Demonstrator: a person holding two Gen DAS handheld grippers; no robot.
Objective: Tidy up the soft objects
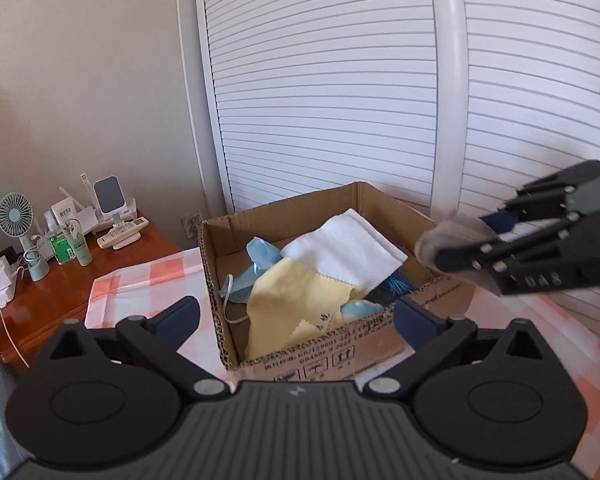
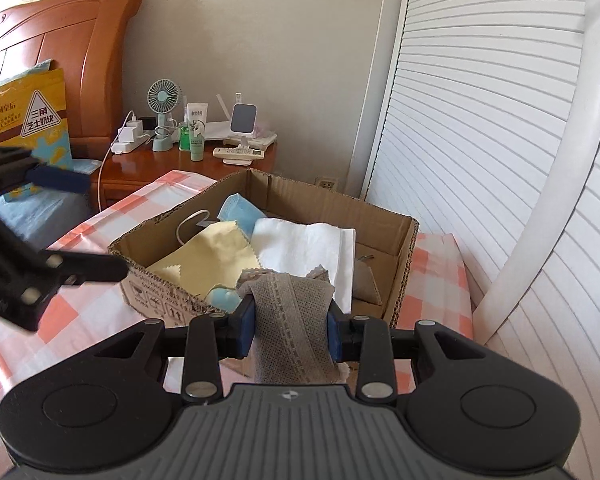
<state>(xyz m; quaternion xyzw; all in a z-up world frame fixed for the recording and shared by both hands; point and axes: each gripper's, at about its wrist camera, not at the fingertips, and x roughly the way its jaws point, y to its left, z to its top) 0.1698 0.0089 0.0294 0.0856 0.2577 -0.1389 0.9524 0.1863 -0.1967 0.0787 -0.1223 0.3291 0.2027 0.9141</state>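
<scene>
Grey knitted cloth (image 2: 292, 320), with a lace-like stripe along it, is held between the jaws of the right gripper (image 2: 291, 330); its free end hangs forward over the near rim of the cardboard box (image 2: 404, 248). In the left wrist view the same cloth shows as a pale grey lump at the tip of that gripper, just above the right side of the box.

Inside the box there are already a yellow cleaning cloth (image 2: 204, 256), a white folded towel (image 2: 304, 244), a blue face mask (image 2: 240, 210) with its white ear loop, and something light blue near the front wall that I cannot identify. The right corner of the box looks less filled.

The step in hand seems to be to put the grey cloth into the box. To do it well, I think the right gripper should go forward and a little down until the whole cloth is past the rim, over the freer right part, and only then the jaws should open. If they open too early, the cloth can stay hanging on the cardboard edge or slide out onto the checked tablecloth (image 2: 100, 312) of the worktop.

The left gripper (image 1: 296, 316) hovers in front of the box with wide jaws and holds nothing; it could steady the light box if it moves.
</scene>
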